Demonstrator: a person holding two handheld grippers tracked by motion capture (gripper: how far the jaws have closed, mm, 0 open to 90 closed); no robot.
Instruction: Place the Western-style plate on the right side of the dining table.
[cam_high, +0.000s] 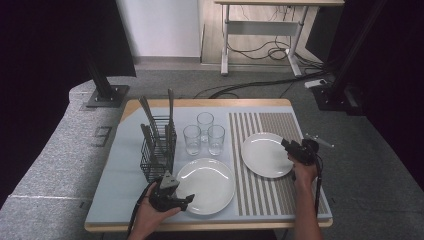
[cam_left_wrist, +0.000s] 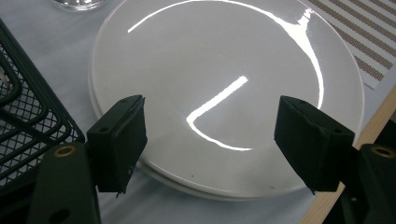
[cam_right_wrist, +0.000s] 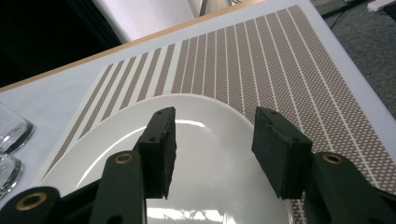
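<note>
Two white plates lie on the table. One plate (cam_high: 206, 185) rests on the pale blue mat near the front; the other plate (cam_high: 265, 154) sits on the striped placemat (cam_high: 260, 195). My left gripper (cam_high: 188, 199) hovers at the near-left rim of the front plate (cam_left_wrist: 224, 70); it (cam_left_wrist: 210, 126) is open, with nothing between its pads. My right gripper (cam_high: 287, 145) is at the right rim of the other plate (cam_right_wrist: 205, 186). It (cam_right_wrist: 212, 140) is open too, jaws apart above the plate's surface without touching it.
A black wire cutlery basket (cam_high: 157, 150) with several utensils stands left of the front plate, close to my left gripper. Three clear glasses (cam_high: 204, 134) stand behind that plate. The table's wooden front edge (cam_high: 210, 226) is near my left hand.
</note>
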